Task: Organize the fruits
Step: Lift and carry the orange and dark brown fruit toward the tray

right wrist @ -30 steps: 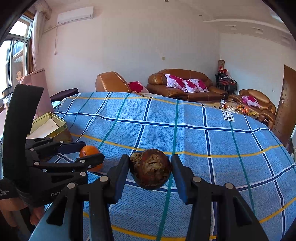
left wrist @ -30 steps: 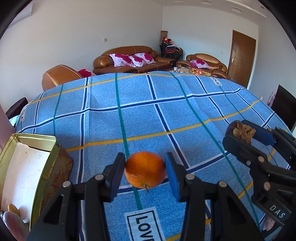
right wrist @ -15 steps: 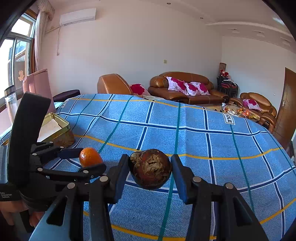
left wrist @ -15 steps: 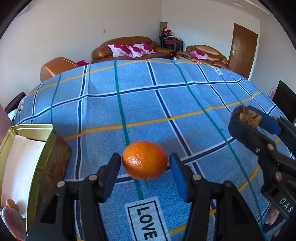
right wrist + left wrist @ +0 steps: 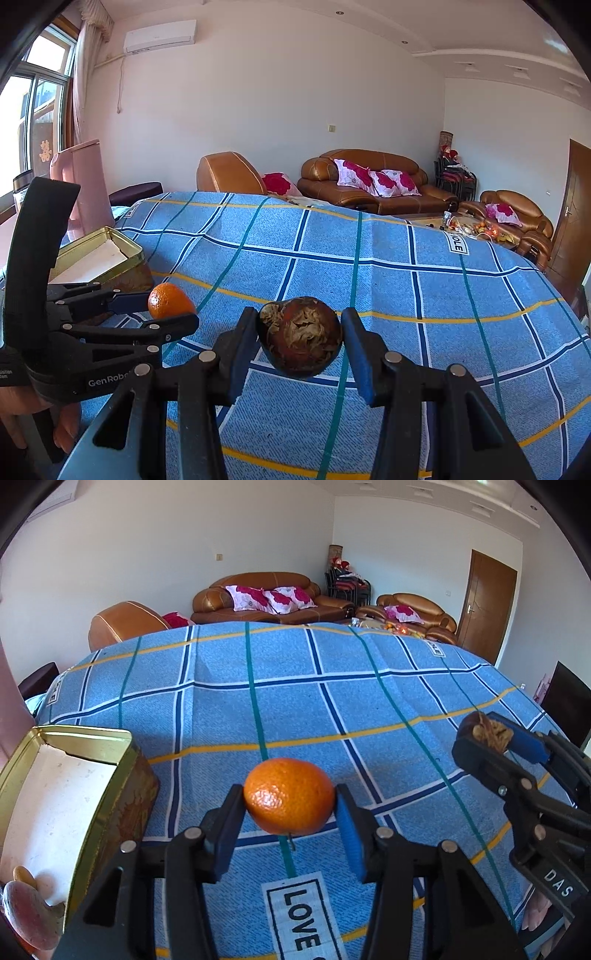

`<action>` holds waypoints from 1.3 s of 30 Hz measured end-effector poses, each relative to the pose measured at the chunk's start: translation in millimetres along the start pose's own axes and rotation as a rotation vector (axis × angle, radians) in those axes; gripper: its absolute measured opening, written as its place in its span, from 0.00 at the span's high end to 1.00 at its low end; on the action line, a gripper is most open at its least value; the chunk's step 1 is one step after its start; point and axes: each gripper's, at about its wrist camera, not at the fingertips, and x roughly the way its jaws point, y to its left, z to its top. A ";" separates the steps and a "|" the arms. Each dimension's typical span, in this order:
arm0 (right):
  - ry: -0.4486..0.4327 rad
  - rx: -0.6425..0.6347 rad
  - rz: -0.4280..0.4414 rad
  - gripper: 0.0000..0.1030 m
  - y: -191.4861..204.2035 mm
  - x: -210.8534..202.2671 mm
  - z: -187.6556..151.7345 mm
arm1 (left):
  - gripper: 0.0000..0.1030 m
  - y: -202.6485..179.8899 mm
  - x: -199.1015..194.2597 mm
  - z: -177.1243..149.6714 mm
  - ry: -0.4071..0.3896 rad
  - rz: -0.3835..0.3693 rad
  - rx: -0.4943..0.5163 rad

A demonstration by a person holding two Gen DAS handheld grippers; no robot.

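A: Where is the fruit, and what are the tongs doing?

B: In the left wrist view, the left gripper (image 5: 290, 805) sits at bottom centre with an orange (image 5: 290, 795) between its blue pads. Both pads touch the peel. The jaws have just been opening a little, so the hold looks light. In the right wrist view, the right gripper (image 5: 299, 339) sits at bottom centre, clamped narrow on a brown fruit (image 5: 299, 341). Both fruits hang just above the blue checked cloth (image 5: 295, 701).

A: What are they like?

B: The orange is a slightly flattened ball with glossy, dimpled peel and a short stalk pointing down. The brown fruit is round, with a dark reddish rind and a dry, papery patch facing the camera.

A: How will they handle?

B: Both are probably light. The orange likely gives a little under pressure and its peel may slip, so the widest middle is the best place to grip, as now. The brown fruit's rind looks stiffer, and its flaky patch seems fragile.

A: Anything to hold them?

B: An open metal tin (image 5: 85, 733) with a gold rim and a pale lining stands at the left edge.
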 end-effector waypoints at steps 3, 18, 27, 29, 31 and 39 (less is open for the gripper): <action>-0.010 -0.007 0.006 0.53 1.2 -2.4 -0.2 | 0.51 -1.7 -7.4 -0.2 -0.035 0.009 0.005; -0.068 -0.041 0.021 0.53 8.1 -16.3 -2.8 | 0.51 1.4 -33.6 -3.0 -0.164 0.043 0.011; -0.094 -0.058 0.023 0.53 11.9 -23.9 -5.0 | 0.51 -4.6 -51.6 -10.4 -0.237 0.075 0.047; -0.099 -0.060 0.024 0.53 11.7 -26.0 -6.1 | 0.51 -3.8 -55.1 -12.0 -0.251 0.079 0.045; -0.105 -0.065 0.026 0.53 12.9 -27.6 -6.5 | 0.51 -2.6 -58.5 -14.1 -0.262 0.081 0.041; -0.130 -0.090 0.040 0.53 20.2 -36.7 -8.0 | 0.51 1.9 -70.6 -21.8 -0.282 0.071 0.037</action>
